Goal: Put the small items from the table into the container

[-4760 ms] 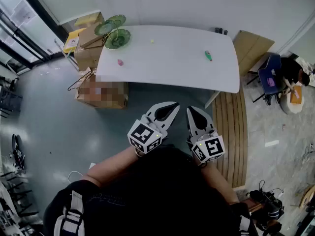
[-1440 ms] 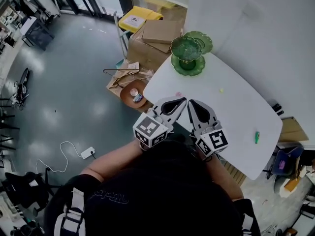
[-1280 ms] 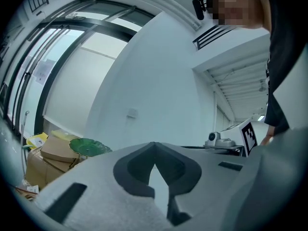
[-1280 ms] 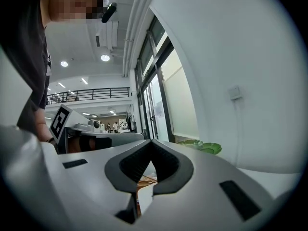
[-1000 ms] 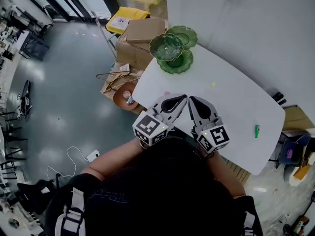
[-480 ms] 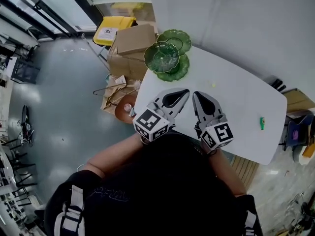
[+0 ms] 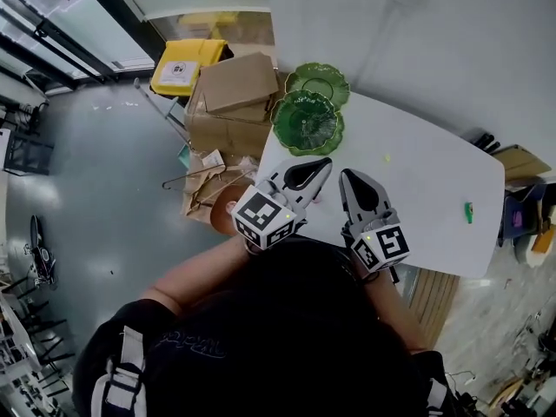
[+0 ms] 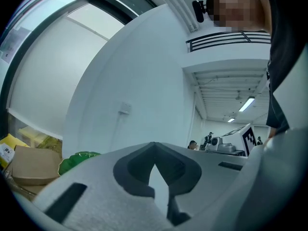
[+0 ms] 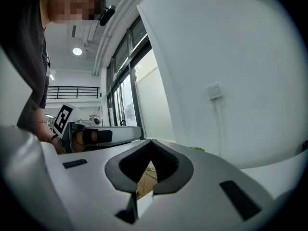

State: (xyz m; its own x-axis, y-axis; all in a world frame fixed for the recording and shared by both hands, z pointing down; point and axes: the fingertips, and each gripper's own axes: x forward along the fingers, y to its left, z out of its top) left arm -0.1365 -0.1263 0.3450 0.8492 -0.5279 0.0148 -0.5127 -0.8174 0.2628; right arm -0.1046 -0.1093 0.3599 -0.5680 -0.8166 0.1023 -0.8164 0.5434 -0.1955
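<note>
Close to the person's chest, both forearms bend inward and hold the grippers side by side, pointing level over the near edge of the table [image 7: 426, 189]. The left gripper [image 7: 323, 163] and right gripper [image 7: 345, 175] are matte white plastic wedges with dark teardrop cut-outs, and each has its jaws pressed together on nothing. Farther out on the smooth white top lie a tiny yellow item [image 7: 387, 158] and a green item [image 7: 468, 212]. At the far corner stand the glossy green scalloped dishes [image 7: 308, 120], with cardboard boxes [image 7: 233, 85] on the floor beyond.
</note>
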